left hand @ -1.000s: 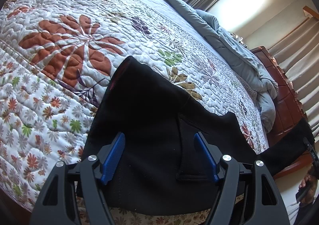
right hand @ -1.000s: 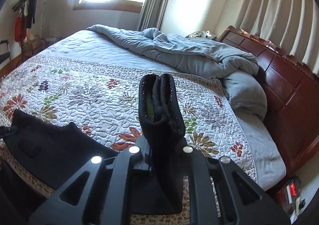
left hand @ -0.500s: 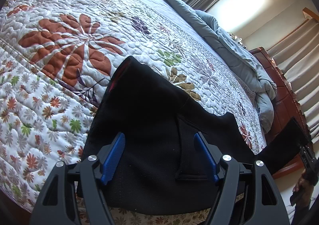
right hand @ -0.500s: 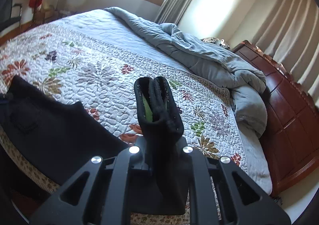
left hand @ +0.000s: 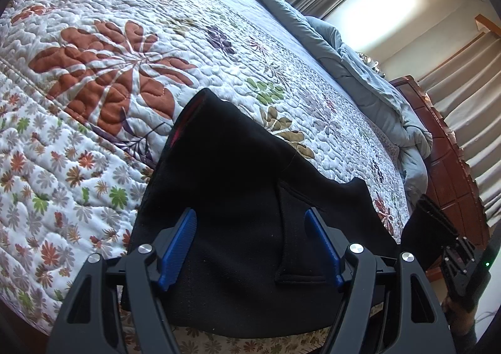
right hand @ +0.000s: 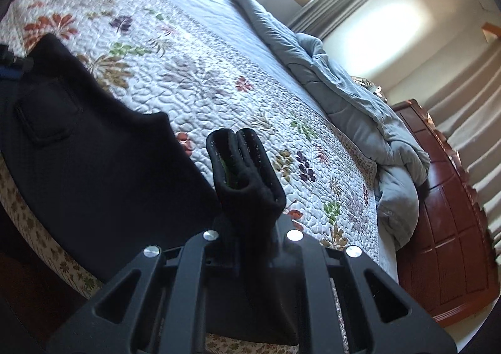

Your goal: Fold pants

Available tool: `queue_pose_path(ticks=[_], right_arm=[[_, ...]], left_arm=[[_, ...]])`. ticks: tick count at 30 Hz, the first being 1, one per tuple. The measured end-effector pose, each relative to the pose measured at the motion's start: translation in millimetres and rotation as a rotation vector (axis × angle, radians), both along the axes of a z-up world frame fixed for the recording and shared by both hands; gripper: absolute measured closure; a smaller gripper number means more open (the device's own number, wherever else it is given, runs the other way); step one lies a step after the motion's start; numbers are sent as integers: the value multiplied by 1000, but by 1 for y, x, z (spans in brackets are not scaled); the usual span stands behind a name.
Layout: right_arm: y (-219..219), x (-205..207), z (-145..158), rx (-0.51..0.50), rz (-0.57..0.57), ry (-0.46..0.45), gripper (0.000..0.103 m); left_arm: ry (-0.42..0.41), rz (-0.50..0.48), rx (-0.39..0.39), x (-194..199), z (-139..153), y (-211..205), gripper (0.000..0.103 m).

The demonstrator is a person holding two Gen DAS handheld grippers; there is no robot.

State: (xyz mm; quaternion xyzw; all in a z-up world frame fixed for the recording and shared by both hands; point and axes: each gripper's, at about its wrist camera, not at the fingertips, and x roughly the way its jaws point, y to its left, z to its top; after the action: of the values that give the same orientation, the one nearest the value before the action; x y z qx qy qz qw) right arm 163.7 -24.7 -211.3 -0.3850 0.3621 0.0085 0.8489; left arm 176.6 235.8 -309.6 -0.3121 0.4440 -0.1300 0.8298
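Observation:
Black pants (left hand: 238, 184) lie on the flowered quilt (left hand: 94, 72) near the bed's front edge, waist end toward me. My left gripper (left hand: 250, 244) is open, its blue pads (left hand: 177, 244) spread over the waist part with a pocket seam between them. My right gripper (right hand: 247, 197) is shut on the bunched leg cuffs (right hand: 247, 166) and holds them up above the quilt (right hand: 219, 78). The rest of the pants (right hand: 94, 147) spread to its left. The right gripper also shows at the far right of the left wrist view (left hand: 460, 263).
A crumpled grey duvet (right hand: 360, 109) lies along the far side of the bed. A dark wooden headboard (right hand: 451, 216) stands at the right. Curtains and a bright window are behind.
My right gripper has swung left and tilted, carrying the leg cuffs along the bed's edge. My left gripper has stayed open over the waist.

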Motion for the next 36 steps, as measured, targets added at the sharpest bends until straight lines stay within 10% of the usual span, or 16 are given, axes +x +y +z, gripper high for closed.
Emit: queue_pose_path(ticks=[20,24,28,36], right_arm=[[48,-25,-118,-282,162,96,84],[46,-42,-95,-53,205,189,52],[17,-60,-45,264,176,246,47],[-193,-43,-30,911,-417,238,56]], left_arm=[[-1,-8,-7,-2,1,0,31],[-1,-9,-3,-3,3,-5,31],[-3,-8,-4,-4,4,-8,31],[-3,-6,-10,-4,5,-13,31]])
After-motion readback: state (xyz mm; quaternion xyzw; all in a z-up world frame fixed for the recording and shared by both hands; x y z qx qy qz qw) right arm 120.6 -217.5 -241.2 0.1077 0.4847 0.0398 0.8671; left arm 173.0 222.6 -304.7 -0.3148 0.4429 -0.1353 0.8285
